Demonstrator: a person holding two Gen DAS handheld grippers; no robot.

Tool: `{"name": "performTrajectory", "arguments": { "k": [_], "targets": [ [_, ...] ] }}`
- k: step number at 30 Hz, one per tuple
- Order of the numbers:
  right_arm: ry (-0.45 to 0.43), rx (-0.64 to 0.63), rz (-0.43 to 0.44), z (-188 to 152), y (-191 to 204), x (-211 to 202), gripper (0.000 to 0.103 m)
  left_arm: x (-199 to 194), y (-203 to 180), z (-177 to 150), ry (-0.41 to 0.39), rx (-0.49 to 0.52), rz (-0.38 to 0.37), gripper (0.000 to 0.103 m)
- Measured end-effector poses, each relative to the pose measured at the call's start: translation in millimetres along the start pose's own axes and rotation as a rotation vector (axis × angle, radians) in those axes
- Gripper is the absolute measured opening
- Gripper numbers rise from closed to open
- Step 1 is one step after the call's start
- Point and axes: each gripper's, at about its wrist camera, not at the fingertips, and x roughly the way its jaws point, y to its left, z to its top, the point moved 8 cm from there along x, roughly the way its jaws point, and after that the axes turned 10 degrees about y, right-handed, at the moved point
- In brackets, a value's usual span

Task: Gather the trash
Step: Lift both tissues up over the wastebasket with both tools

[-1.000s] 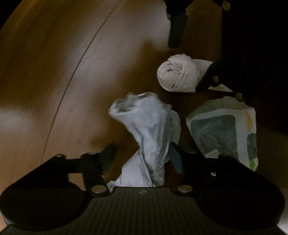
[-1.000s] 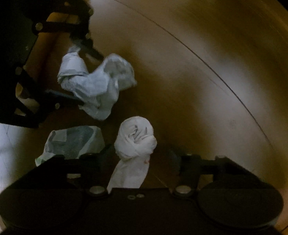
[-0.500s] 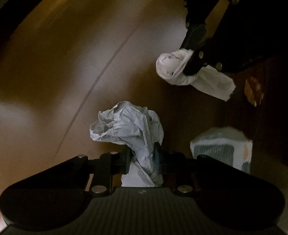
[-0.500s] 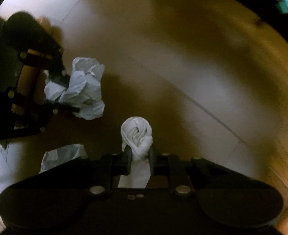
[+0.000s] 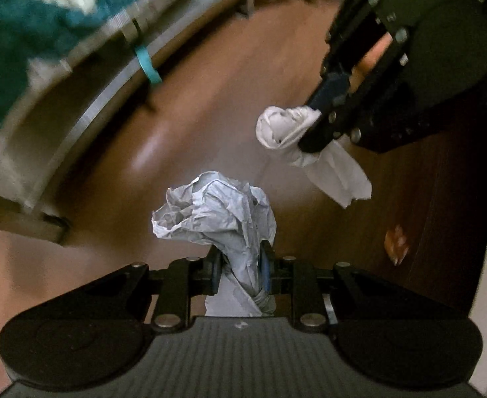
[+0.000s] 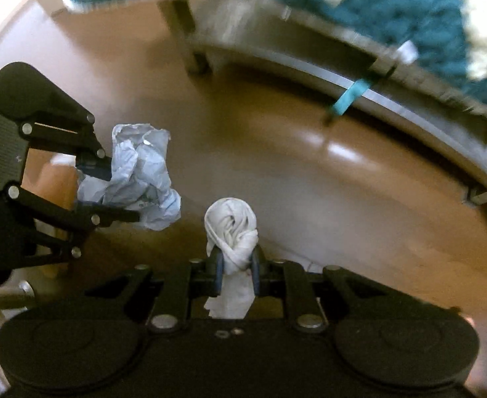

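pinching crumpled paper (image 5: 216, 212) – left gripper (image 5: 238, 267); right gripper (image 6: 237, 269) clenched on a twisted tissue (image 6: 231, 224).

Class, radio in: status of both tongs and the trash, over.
Left tongs shut on crumpled paper. Right tongs shut on twisted tissue. Both lifted off the floor. Nothing in the way.

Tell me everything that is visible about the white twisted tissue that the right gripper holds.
The white twisted tissue looks like soft paper, wound into a knot-like ball at its top, with a flatter loose tail hanging below. The right gripper is shut on it just under the ball, both fingers pressing its narrow waist. It stands roughly upright between them, lifted off the brown floor. In the left wrist view, the tissue's tail hangs free past the fingers. Nothing else touches it; the crumpled grey paper in the left gripper stays apart.
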Motion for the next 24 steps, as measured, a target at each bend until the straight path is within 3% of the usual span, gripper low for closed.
{"name": "performTrajectory", "arguments": {
  "k": [12, 24],
  "targets": [
    [-0.285, 0.047, -0.027, -1, 0, -170, 0.015, -163, -4, 50, -0.227, -0.180, 0.185, 0.022],
    [-0.541, 0.007, -0.092, -15, 10, -306, 0.015, -302, -17, 62, -0.434, -0.363, 0.310, 0.022]
  ]
}}
